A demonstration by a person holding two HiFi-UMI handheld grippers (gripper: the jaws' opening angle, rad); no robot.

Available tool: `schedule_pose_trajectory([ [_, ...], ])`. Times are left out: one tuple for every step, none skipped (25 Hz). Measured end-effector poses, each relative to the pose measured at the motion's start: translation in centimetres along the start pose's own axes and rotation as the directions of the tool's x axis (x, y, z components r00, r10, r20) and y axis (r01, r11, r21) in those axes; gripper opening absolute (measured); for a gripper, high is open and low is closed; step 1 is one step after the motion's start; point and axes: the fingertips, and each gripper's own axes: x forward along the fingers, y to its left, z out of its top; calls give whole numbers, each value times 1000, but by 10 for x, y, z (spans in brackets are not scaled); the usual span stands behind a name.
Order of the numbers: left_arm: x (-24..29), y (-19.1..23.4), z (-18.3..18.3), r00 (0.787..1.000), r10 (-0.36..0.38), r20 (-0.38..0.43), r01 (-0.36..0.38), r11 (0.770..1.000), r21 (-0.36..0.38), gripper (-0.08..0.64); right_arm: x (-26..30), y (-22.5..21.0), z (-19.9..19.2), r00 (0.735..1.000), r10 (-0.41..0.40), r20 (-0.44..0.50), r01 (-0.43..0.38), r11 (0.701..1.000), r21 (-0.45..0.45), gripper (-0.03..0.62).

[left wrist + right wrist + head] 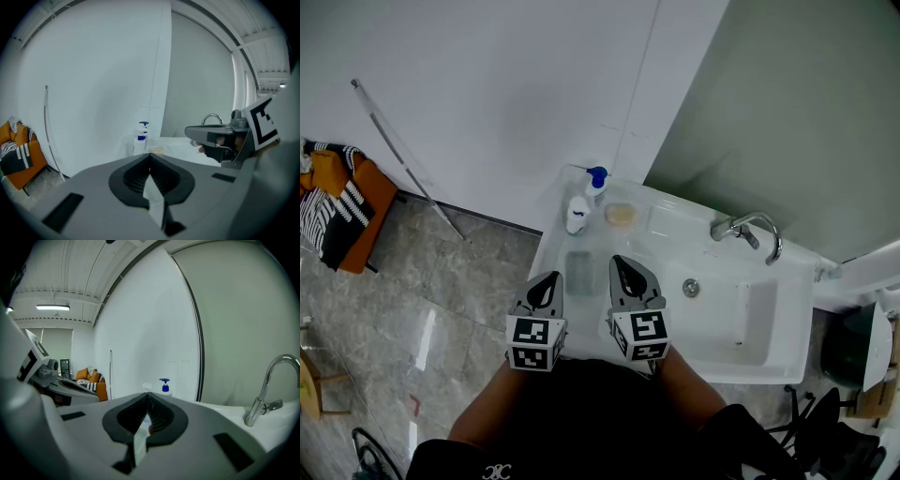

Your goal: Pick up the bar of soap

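The bar of soap (pixel 621 215) is a pale yellow block lying on the back ledge of the white sink (pixel 787 337), right of the bottles. It shows faintly in the left gripper view as the soap (pixel 157 150) beyond the jaws. My left gripper (pixel 547 281) hovers at the sink's near left edge, jaws together with nothing in them. My right gripper (pixel 628 272) hangs over the sink's left counter, short of the soap, jaws shut and empty. In their own views the left gripper (pixel 150 157) and right gripper (pixel 147 397) both point toward the back wall.
A blue-capped pump bottle (pixel 596 180) and a white bottle (pixel 577 215) stand at the sink's back left corner. A chrome faucet (pixel 750 232) rises at the back right, with the drain (pixel 691 288) in the basin. An orange chair (pixel 342 211) stands far left on the tiled floor.
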Motion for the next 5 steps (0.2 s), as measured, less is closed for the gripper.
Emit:
schedule_pose_trajectory([
  [1,0,0,1000,0,1,0,1000,-1,8,0,-1,-1,1000,-2,-2,2,1000,0,5],
  [1,-1,0,1000,0,2,0,1000,-4,8,0,-2,-1,1000,-3,-4,3,1000,-1,5],
  [2,-1,0,1000,1,2,-1,1000,-8,8,1,-2,-2,1000,-4,-7,4,1000,-1,5],
  [3,-1,-1,1000,2,0,-2,1000,-11,8,1,-3,-3,1000,-6,-9,6,1000,-1,5],
  [3,-1,-2,1000,2,-2,-2,1000,-13,8,1,-4,-4,1000,-7,-12,7,1000,-1,5],
])
